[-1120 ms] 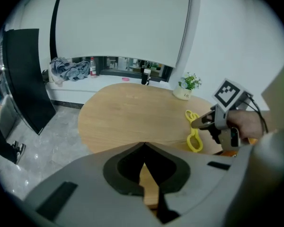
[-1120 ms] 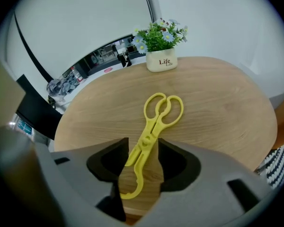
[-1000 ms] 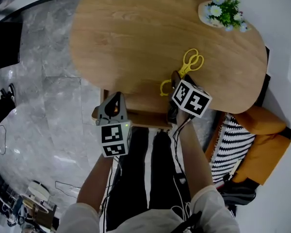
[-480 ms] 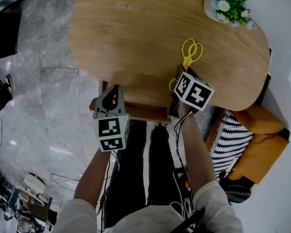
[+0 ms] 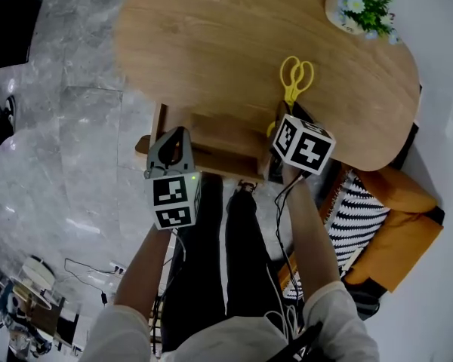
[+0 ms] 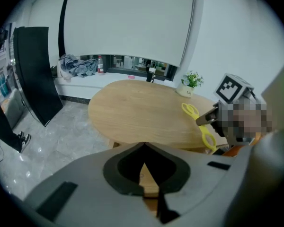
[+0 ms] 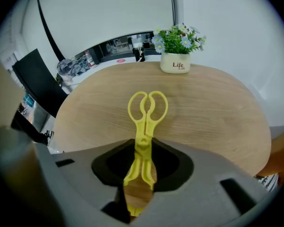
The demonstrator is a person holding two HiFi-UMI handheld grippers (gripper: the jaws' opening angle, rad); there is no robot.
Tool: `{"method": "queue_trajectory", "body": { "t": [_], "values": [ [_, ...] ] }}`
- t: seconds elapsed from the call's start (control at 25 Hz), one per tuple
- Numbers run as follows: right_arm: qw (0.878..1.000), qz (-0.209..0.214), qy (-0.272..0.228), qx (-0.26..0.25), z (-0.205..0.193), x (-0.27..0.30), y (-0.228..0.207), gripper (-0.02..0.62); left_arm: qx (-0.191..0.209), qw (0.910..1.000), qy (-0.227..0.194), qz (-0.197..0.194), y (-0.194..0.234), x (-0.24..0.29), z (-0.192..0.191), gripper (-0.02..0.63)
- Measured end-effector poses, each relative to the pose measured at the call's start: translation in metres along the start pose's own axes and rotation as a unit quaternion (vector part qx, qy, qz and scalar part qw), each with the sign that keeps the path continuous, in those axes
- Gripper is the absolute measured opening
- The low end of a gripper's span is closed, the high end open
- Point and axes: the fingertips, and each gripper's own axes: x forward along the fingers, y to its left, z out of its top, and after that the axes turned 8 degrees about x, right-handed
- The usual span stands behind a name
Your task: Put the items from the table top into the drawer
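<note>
Yellow plastic tongs, likely light, stiff and slippery, at the worktop's near edge. Right gripper fingers clamp its legs; left gripper fingers clenched, empty.

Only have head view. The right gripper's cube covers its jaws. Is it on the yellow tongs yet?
Observer: Right gripper view shows the tongs between the right gripper jaws, which sit against both arms; it looks gripped.
Operator: Left one carrying anything?
Observer: No. The left gripper jaws meet at the tips, nothing between.
Operator: What's past the tongs?
Observer: A potted plant at the table's far edge; the pot reads "Life".
</note>
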Motion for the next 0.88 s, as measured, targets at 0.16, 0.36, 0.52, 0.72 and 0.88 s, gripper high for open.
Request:
{"method": "queue_trajectory", "body": {
  "t": [0.16,0.36,0.52,0.72,0.88],
  "values": [
    [0.999,0.025,-0.001,-0.042,-0.011,-0.013,0.023,0.103,-0.019,0.9995,-0.007,0.025,0.005,-0.019,-0.019,0.006],
    [0.993,0.054,0.006,-0.106,-0.032,-0.027,0.052,0.103,-0.076,0.9955,-0.010,0.056,0.008,-0.049,-0.049,0.006],
    [0.984,0.075,0.014,-0.159,-0.059,-0.040,0.074,0.103,-0.123,0.9889,-0.014,0.083,0.011,-0.076,-0.076,0.006],
    [0.962,0.113,0.029,-0.246,-0.096,-0.052,0.107,0.103,-0.170,0.9783,-0.021,0.116,0.008,-0.103,-0.109,0.006],
    [0.936,0.142,0.046,-0.320,-0.135,-0.057,0.129,0.103,-0.204,0.9692,-0.024,0.136,0.008,-0.120,-0.135,0.006]
  ]
}}
